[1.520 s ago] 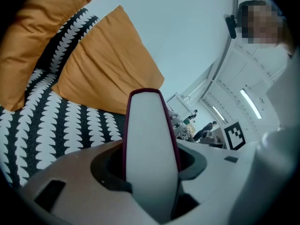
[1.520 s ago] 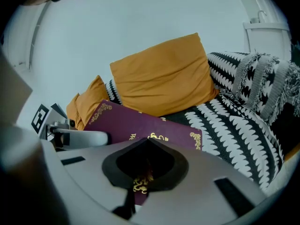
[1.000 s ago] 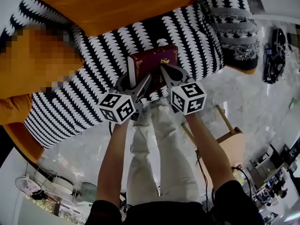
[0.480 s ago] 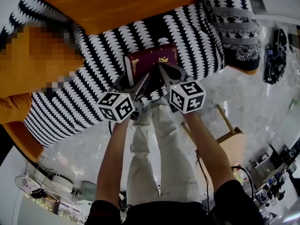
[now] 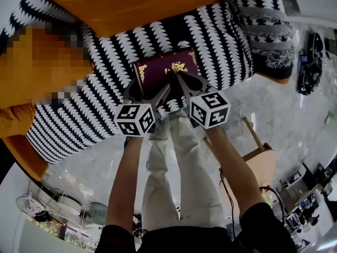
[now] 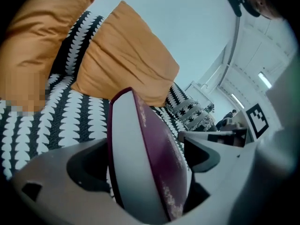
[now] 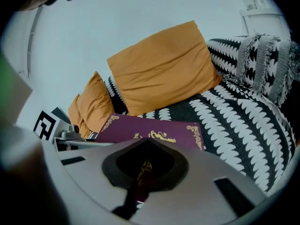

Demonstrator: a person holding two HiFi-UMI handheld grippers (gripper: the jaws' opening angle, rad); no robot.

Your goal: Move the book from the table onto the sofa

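Note:
A maroon book (image 5: 163,67) with gold ornament lies cover-up on the sofa's black-and-white patterned seat (image 5: 210,30). My left gripper (image 5: 146,93) is at its near left corner. In the left gripper view the book (image 6: 154,158) stands between the jaws with a gap on each side; these jaws have just been opening, and the left gripper (image 6: 140,144) is open. My right gripper (image 5: 182,80) is shut on the near edge of the book. The right gripper view shows the cover (image 7: 154,130) running into the closed jaws of the right gripper (image 7: 147,144).
An orange cushion (image 5: 131,4) leans on the sofa back behind the book, with another at the left. A fringed patterned cushion (image 5: 263,30) sits at the right end. The person's legs are below the grippers, and a wooden seat (image 5: 263,162) stands on the marble floor.
The book has tipped from standing on its edge to lying flatter, cover facing up. The left gripper's jaws have spread apart around it and that gripper has sunk a little.

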